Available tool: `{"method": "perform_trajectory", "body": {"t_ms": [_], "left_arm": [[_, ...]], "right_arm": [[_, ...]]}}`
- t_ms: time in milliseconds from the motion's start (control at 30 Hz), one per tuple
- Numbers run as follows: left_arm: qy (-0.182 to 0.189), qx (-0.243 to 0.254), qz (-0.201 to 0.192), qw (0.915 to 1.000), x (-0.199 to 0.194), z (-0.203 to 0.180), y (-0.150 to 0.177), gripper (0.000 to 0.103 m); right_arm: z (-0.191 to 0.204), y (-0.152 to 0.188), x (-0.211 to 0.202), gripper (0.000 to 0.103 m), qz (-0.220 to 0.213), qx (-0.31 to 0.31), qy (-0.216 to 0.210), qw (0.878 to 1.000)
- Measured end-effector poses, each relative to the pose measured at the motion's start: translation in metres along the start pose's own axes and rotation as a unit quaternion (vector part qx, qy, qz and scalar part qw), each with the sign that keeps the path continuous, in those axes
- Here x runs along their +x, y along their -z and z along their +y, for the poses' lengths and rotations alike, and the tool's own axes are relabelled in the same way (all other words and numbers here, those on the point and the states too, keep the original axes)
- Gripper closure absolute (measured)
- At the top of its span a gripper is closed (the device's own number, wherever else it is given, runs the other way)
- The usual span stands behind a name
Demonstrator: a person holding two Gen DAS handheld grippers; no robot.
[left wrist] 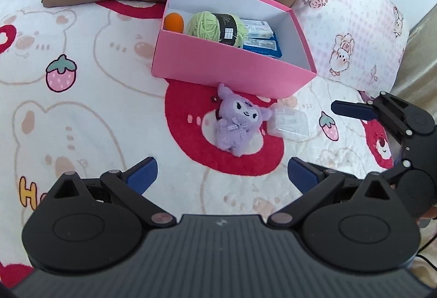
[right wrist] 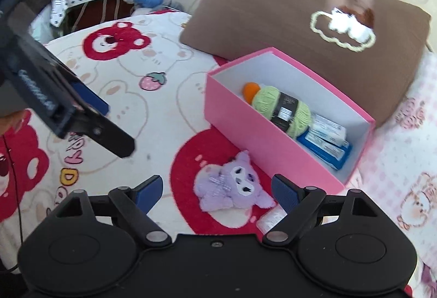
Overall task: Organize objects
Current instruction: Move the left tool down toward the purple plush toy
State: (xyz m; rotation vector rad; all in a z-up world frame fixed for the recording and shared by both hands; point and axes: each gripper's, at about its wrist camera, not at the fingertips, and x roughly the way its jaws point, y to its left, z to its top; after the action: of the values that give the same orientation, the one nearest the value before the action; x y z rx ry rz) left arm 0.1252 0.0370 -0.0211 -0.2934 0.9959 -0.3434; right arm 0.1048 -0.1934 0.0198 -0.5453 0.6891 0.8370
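Plush [left wrist: 237, 120] near the box [left wrist: 218, 65] looks light and soft: pinch its body. Both hand-held grippers, left [left wrist: 221, 175] and right [right wrist: 217, 190], stand apart, empty.

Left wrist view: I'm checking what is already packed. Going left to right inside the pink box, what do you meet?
Orange ball → green yarn skein → blue and white packets, all inside the pink box.
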Motion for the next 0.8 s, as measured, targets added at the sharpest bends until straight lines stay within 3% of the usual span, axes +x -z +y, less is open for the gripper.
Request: {"method": "perform_trajectory", "body": {"t_ms": [167,467,633,800], "left_arm": [[-0.029,-0.037,-0.032,0.9984,0.013,0.012,0.01,0.0],[-0.033,-0.033,-0.043,0.998,0.051,0.01,0.023,0.0],[-0.012,-0.048,-0.022,0.9985,0.073,0.015,0.023,0.0],[-0.014,-0.052,-0.011,0.9985,0.09,0.012,0.022,0.0]], "right_arm": [[-0.001,0.001,0.021,0.014,0.042,0.013,-0.006,0.999],[0.0,0.021,0.062,0.014,0.082,-0.014,0.017,0.996],[0.002,0.024,0.077,0.014,0.09,-0.041,0.023,0.995],[0.003,0.022,0.087,0.014,0.087,-0.073,0.023,0.993]]}}
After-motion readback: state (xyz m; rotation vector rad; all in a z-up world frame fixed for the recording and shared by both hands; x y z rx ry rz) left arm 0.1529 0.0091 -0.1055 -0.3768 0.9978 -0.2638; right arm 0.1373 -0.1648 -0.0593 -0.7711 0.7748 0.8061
